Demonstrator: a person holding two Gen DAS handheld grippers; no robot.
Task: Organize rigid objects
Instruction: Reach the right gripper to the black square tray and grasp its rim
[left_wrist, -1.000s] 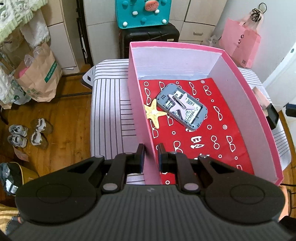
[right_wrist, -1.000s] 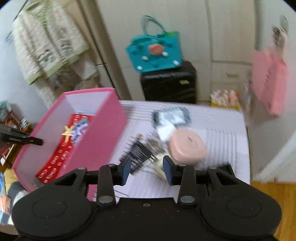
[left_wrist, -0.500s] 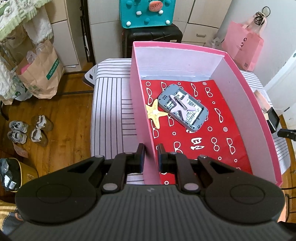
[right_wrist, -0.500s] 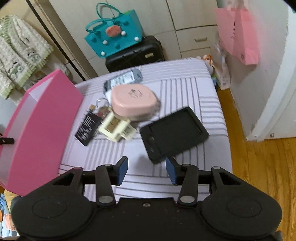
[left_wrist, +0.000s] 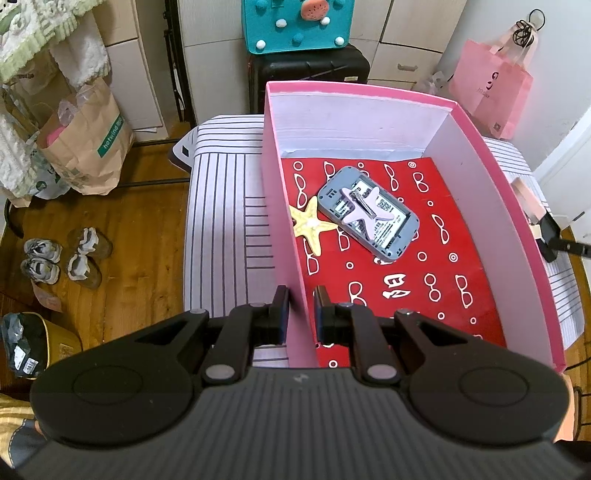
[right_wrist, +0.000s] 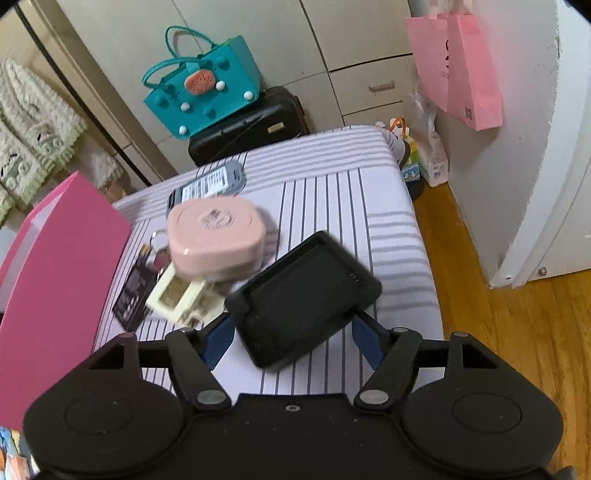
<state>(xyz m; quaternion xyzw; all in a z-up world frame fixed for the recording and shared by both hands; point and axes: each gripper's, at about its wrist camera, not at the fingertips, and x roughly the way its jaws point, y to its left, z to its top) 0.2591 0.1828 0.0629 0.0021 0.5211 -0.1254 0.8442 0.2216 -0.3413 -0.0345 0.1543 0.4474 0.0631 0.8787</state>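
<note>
My left gripper (left_wrist: 300, 297) is shut on the near left wall of the pink box (left_wrist: 480, 147). On the box's red patterned floor lie a grey device (left_wrist: 399, 232), a lilac starfish (left_wrist: 364, 212) on top of it, and a yellow starfish (left_wrist: 310, 225). My right gripper (right_wrist: 293, 330) hangs low over the striped table (right_wrist: 369, 206). Its jaws are opening, one on either side of a flat black cradle (right_wrist: 306, 295), and the pads do not press it. Beyond sit a pink rounded case (right_wrist: 216, 236), a cream block (right_wrist: 177, 295), a black card (right_wrist: 133, 291) and a second grey device (right_wrist: 214, 182).
The pink box (right_wrist: 55, 258) rises at the left of the right wrist view. A teal bag (right_wrist: 201, 85) on a black suitcase (right_wrist: 251, 129) stands behind the table. A pink shopping bag (right_wrist: 458, 66) hangs at right. Shoes (left_wrist: 59, 254) and a paper bag (left_wrist: 85, 147) sit on the wood floor.
My right gripper has swung right and dropped to the black cradle, and its jaws have spread wider around it. The left gripper and the box have stayed put.
</note>
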